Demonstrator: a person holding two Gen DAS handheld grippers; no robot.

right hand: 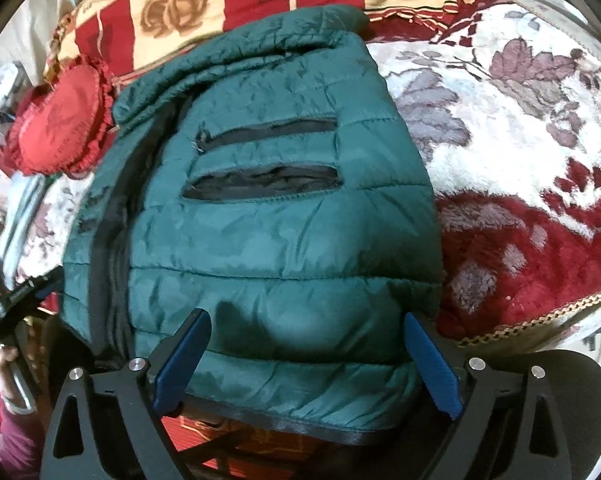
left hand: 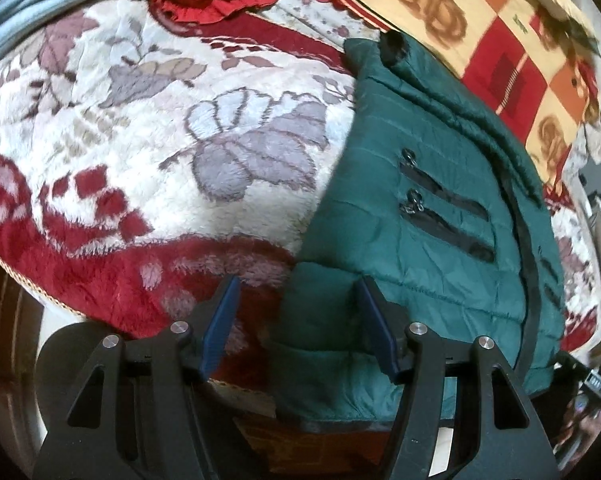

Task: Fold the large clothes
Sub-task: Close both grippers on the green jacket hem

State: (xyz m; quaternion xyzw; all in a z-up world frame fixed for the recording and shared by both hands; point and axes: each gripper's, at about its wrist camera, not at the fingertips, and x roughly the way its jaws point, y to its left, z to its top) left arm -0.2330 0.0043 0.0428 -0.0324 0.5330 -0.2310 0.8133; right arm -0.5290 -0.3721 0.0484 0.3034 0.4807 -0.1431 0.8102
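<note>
The folded green jacket [right hand: 284, 208] lies at the bed's near edge; the right tool [right hand: 306, 344] gapes above its hem, the left tool [left hand: 298, 312], also agape, at its corner.

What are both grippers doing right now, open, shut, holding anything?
Left gripper: open, holding nothing, at the edge of the dark green quilted puffer jacket.
Right gripper: open, holding nothing, jaws straddling the jacket's hem.
</note>
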